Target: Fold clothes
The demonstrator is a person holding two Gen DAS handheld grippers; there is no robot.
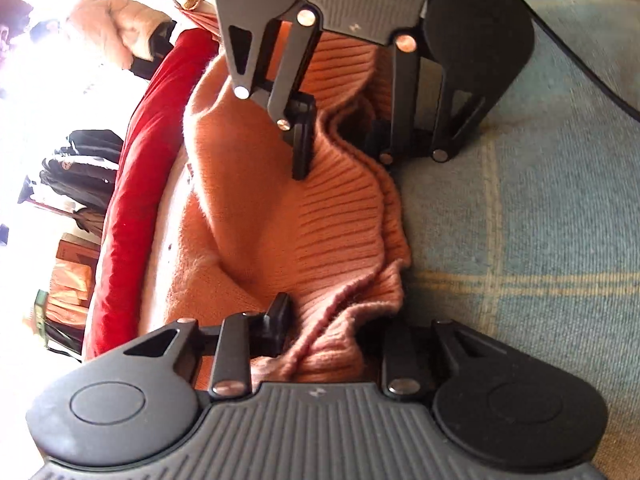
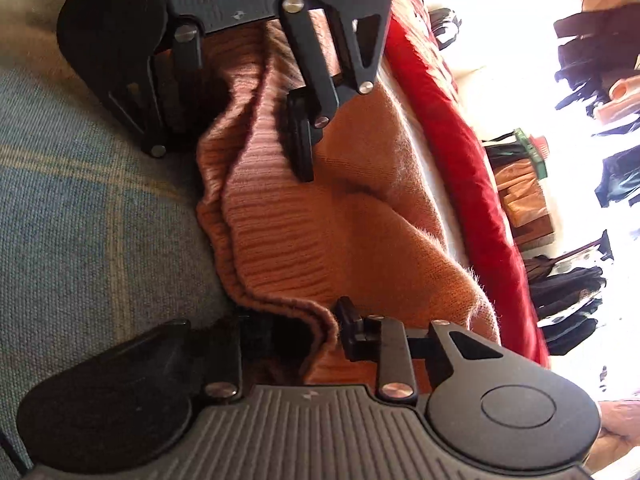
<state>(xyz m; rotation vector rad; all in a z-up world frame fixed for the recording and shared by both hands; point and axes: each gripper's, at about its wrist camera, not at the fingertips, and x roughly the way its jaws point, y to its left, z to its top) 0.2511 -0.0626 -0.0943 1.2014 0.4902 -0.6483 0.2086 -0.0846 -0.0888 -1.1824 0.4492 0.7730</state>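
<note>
Lying bunched on a blue plaid cover, the orange ribbed sweater has its hem clamped by both left gripper and right gripper.

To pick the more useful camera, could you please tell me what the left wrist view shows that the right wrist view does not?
Left wrist only: a pale puffy garment at upper left. Right wrist only: peach items among hanging dark clothes. Both: the left claw and right claw shut on the ribbed hem of the orange sweater, the blue plaid cover and the red blanket.
</note>
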